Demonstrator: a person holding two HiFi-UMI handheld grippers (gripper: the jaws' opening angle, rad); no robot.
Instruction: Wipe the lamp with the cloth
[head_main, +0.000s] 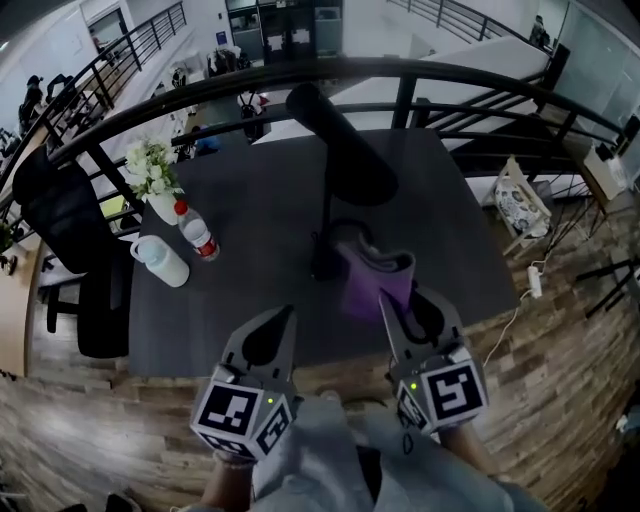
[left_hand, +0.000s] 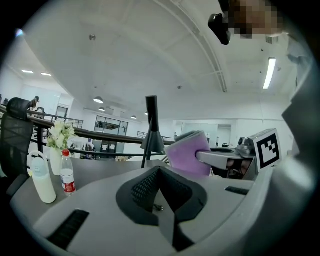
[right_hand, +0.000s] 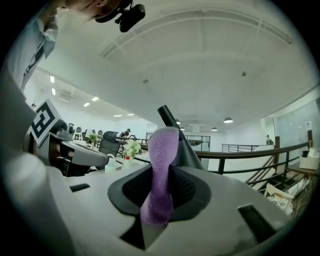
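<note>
A black lamp (head_main: 338, 140) with a long tilted head stands on the dark table (head_main: 250, 290); its base (head_main: 335, 258) is just beyond my right gripper. My right gripper (head_main: 397, 297) is shut on a folded purple cloth (head_main: 372, 283), which sticks up between the jaws close in front of the lamp's base. In the right gripper view the cloth (right_hand: 161, 170) rises from the jaws with the lamp (right_hand: 181, 142) right behind it. My left gripper (head_main: 288, 314) hovers at the table's near edge, shut and holding nothing. In the left gripper view the cloth (left_hand: 189, 155) and lamp (left_hand: 151, 131) are ahead to the right.
At the table's left stand a white jug (head_main: 160, 262), a red-capped bottle (head_main: 199, 235) and a vase of white flowers (head_main: 153, 180). A black chair (head_main: 68, 240) is beside that edge. A black railing (head_main: 250, 85) curves behind the table. A power strip (head_main: 533, 282) lies on the floor.
</note>
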